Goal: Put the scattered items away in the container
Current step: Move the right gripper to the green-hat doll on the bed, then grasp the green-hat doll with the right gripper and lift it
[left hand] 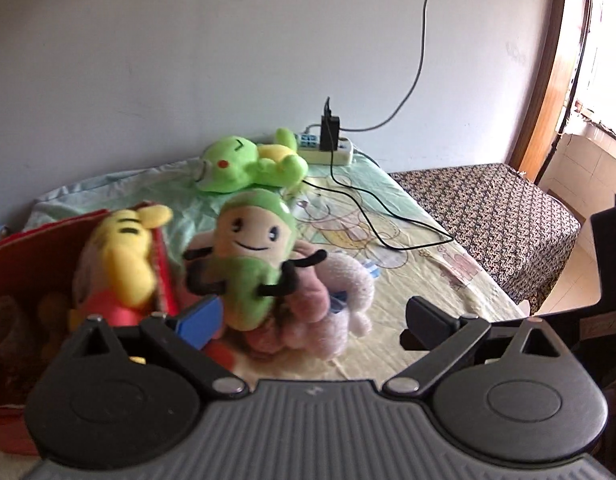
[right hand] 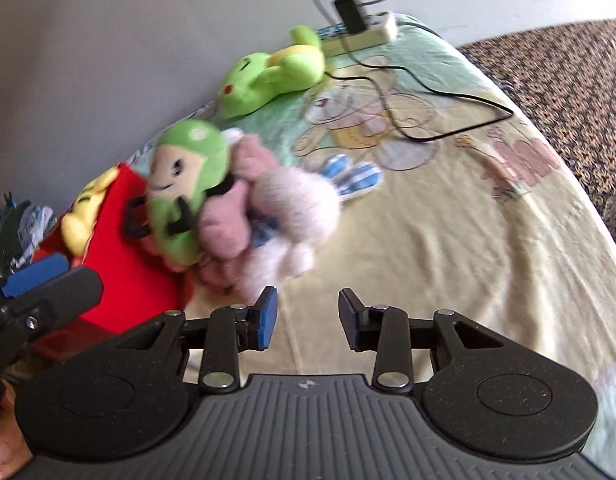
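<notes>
Left gripper (left hand: 308,320) has its jaws spread wide with nothing between them; right gripper (right hand: 308,316) sits partly apart, also gripping nothing. No readable writing anywhere. Red container (left hand: 24,264) holds one yellow plush (left hand: 124,256). Just beside it on the bedsheet (right hand: 448,240): one green smiley plush (left hand: 252,256) leaning on one pink plush (left hand: 336,292). One green frog plush (left hand: 248,164) lies farther back, near a power strip (left hand: 328,152).
</notes>
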Motion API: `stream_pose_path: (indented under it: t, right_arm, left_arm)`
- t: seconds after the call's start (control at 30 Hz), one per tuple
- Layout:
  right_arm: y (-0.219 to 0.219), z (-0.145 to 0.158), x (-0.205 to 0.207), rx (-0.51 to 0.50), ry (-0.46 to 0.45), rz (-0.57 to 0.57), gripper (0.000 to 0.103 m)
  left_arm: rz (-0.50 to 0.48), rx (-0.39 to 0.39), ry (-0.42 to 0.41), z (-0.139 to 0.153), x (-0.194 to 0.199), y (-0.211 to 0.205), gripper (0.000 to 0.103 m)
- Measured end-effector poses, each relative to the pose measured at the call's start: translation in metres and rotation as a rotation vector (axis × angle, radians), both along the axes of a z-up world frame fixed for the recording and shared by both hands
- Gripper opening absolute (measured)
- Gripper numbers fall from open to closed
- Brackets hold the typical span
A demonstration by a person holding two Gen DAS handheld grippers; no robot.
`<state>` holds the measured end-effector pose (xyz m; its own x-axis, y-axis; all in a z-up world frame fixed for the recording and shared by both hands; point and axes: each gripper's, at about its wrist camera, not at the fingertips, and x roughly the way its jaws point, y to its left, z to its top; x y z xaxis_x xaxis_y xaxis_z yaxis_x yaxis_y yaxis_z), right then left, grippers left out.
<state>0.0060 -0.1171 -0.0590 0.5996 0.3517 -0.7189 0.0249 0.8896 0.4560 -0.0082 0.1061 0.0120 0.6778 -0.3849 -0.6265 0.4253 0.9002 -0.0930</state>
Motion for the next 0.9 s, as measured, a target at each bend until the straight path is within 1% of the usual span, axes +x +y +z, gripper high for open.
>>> stream_pose_path:
  t: [0.17, 0.27, 0.37, 0.5, 0.57, 0.63, 0.73, 0.8, 0.87, 0.9]
  right_arm:
    - [-0.022, -0.007, 0.017, 0.061, 0.011, 0.006, 0.038]
    - [-0.023, -0.001, 0.036, 0.123, -0.003, 0.061, 0.038]
    - [-0.02, 0.009, 0.056, 0.133, -0.053, 0.122, 0.038]
    - [-0.014, 0.011, 0.085, 0.188, -0.058, 0.183, 0.038]
    - [-0.009, 0.008, 0.1, 0.196, -0.051, 0.202, 0.038]
    - [-0.004, 0.006, 0.112, 0.212, -0.046, 0.219, 0.038]
    - [-0.003, 0.006, 0.125, 0.282, -0.037, 0.229, 0.039]
    - [0.001, 0.007, 0.133, 0.319, -0.029, 0.244, 0.042]
    - [0.01, 0.006, 0.14, 0.319, -0.023, 0.272, 0.048]
    - [0.016, 0.006, 0.142, 0.313, -0.023, 0.29, 0.048]
  left_arm:
    - [0.034, -0.005, 0.028, -0.012, 0.024, -0.011, 0.098]
    - [0.062, 0.01, 0.013, -0.013, 0.037, -0.016, 0.098]
    - [0.109, 0.008, -0.012, -0.009, 0.051, -0.015, 0.1]
    - [0.153, -0.016, 0.014, -0.012, 0.077, -0.008, 0.1]
    - [0.164, -0.03, 0.038, -0.016, 0.087, -0.005, 0.099]
    - [0.164, -0.04, 0.061, -0.02, 0.094, -0.003, 0.098]
    - [0.144, -0.035, 0.075, -0.027, 0.096, -0.004, 0.098]
    - [0.132, -0.027, 0.086, -0.032, 0.097, -0.007, 0.098]
    - [0.128, -0.024, 0.101, -0.036, 0.101, -0.011, 0.097]
    - [0.13, -0.02, 0.104, -0.038, 0.103, -0.012, 0.097]
